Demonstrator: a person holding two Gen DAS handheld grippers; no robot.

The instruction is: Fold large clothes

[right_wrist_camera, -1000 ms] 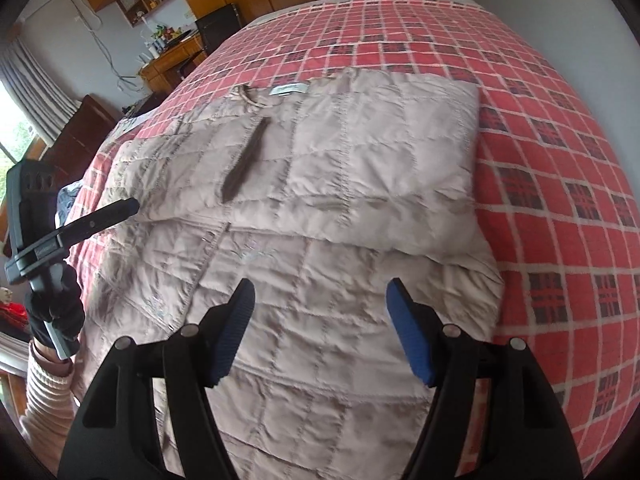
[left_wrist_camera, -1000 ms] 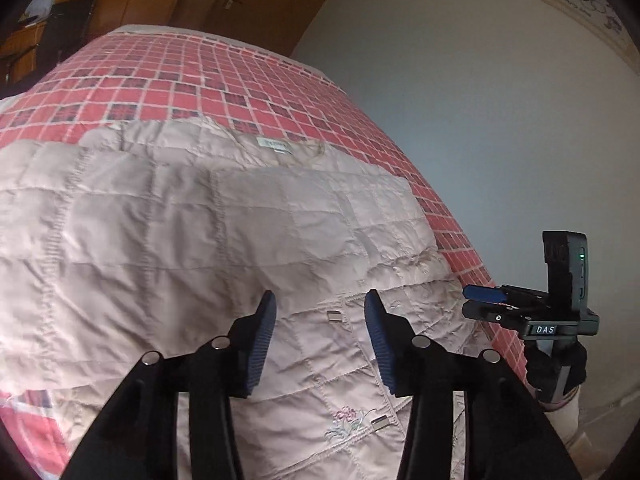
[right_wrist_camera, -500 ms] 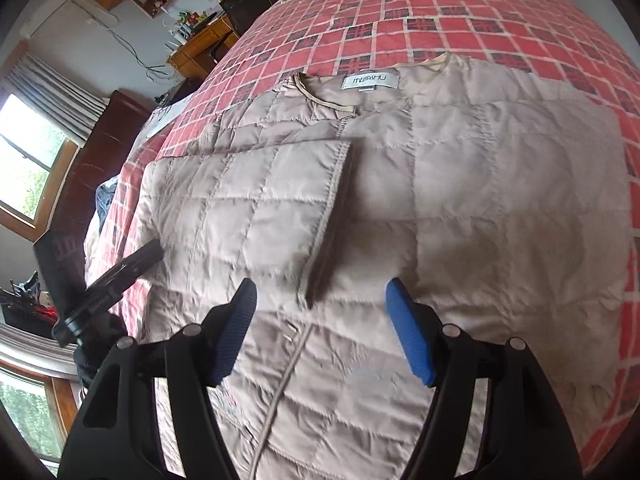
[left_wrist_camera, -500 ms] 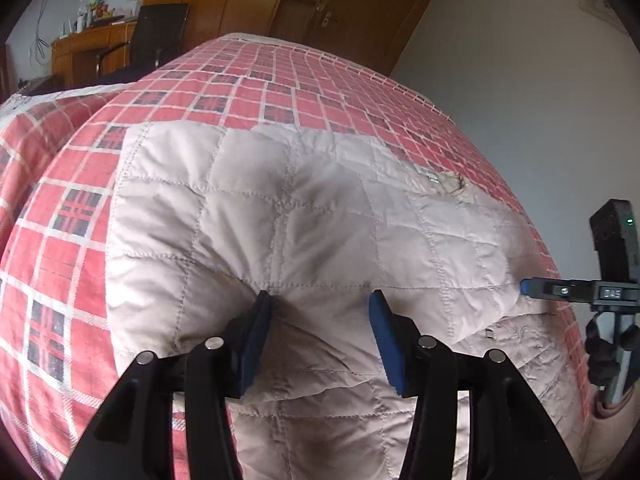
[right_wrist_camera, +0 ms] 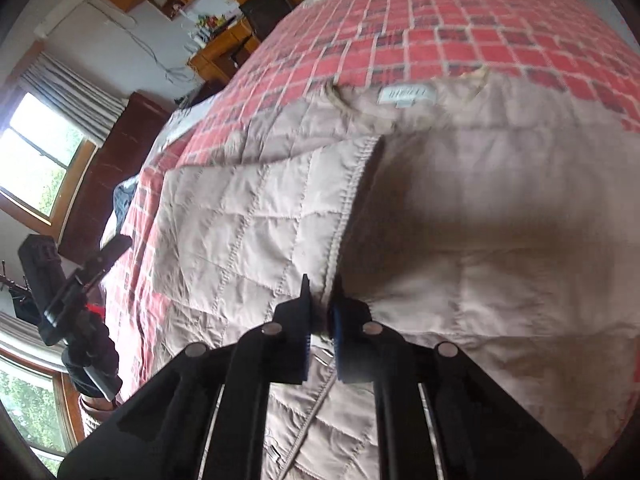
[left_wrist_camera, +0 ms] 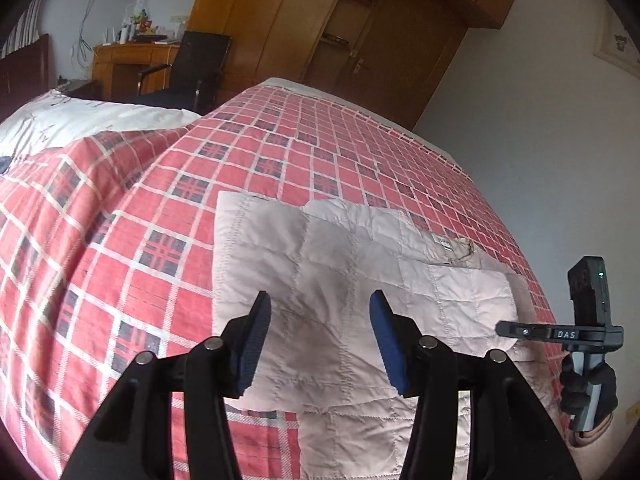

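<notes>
A beige quilted jacket (left_wrist_camera: 340, 264) lies flat on the bed, collar label (left_wrist_camera: 444, 243) at the far side, with one sleeve folded across the body. My left gripper (left_wrist_camera: 320, 340) hovers open above the jacket's left part, with nothing between its blue pads. In the right wrist view the jacket (right_wrist_camera: 480, 200) fills the frame. My right gripper (right_wrist_camera: 320, 320) is shut on the stitched edge of the folded panel (right_wrist_camera: 348, 208). The right gripper's body (left_wrist_camera: 576, 332) shows in a gloved hand at the bed's right edge. The left gripper's body (right_wrist_camera: 76, 292) shows at the left edge.
A red plaid bedspread (left_wrist_camera: 120, 240) covers the bed. A white quilt (left_wrist_camera: 80, 120) lies at the far left. A wooden wardrobe (left_wrist_camera: 360, 40), a dark chair (left_wrist_camera: 192, 68) and a desk stand behind. A pale wall (left_wrist_camera: 540, 140) runs along the right side. A window (right_wrist_camera: 40, 160) is at the left.
My right gripper has moved down onto the jacket and gone from wide open to shut on the folded panel's edge. The left gripper, still open, has swung left and drawn back.
</notes>
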